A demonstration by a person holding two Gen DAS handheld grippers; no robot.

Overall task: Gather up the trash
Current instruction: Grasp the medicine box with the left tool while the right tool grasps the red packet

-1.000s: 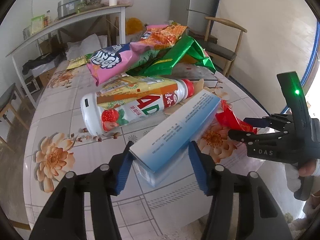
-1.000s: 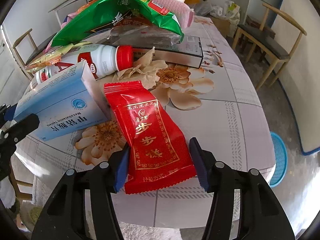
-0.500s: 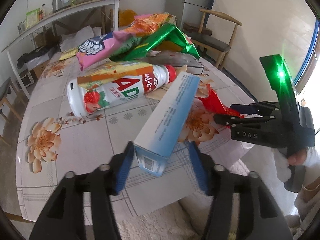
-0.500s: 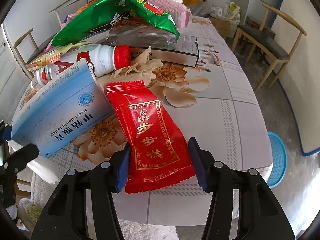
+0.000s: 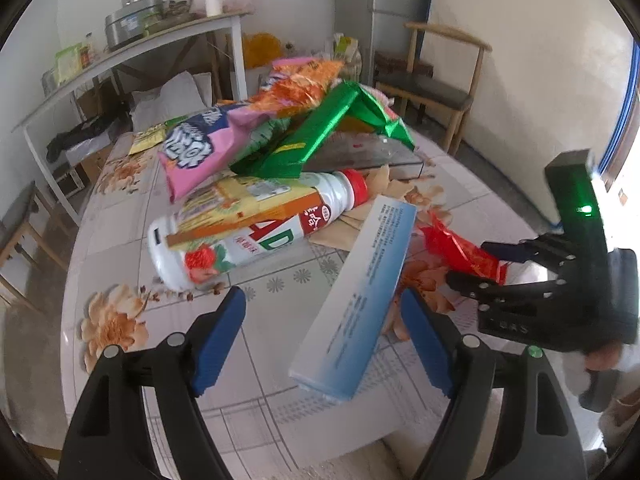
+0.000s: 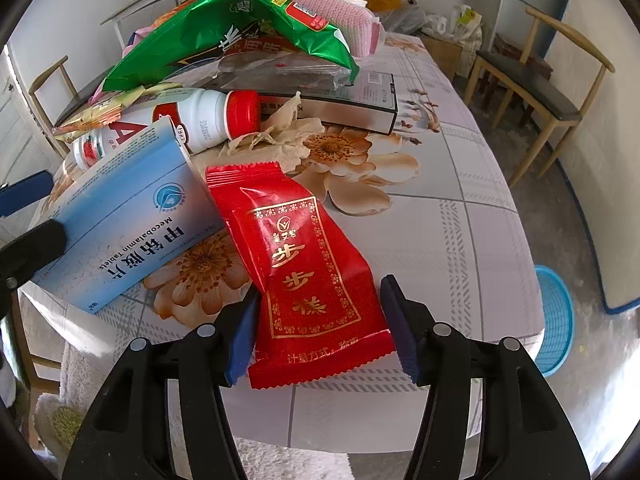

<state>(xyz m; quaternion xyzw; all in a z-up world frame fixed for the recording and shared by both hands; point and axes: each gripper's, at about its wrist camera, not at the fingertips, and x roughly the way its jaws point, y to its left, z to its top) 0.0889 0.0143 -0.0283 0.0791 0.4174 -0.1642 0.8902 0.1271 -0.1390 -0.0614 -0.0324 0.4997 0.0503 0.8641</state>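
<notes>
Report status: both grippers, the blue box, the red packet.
Left gripper open, jaws just widened, clear of blue box between them. Right gripper straddles red packet; grip unclear. Bottle and wrapper pile beyond.

Bright daylight floods in from my right — the window (image 5: 624,120) blows out white. Edges bend and darken into a black ring; my left view is slightly blurred.

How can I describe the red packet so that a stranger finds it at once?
Look at the floral table, at its near edge in front of the trash pile. There the red packet lies flat, its near end between the right gripper's blue pads, beside a pale blue box. It alone is bright red with gold characters in a gold frame.
</notes>
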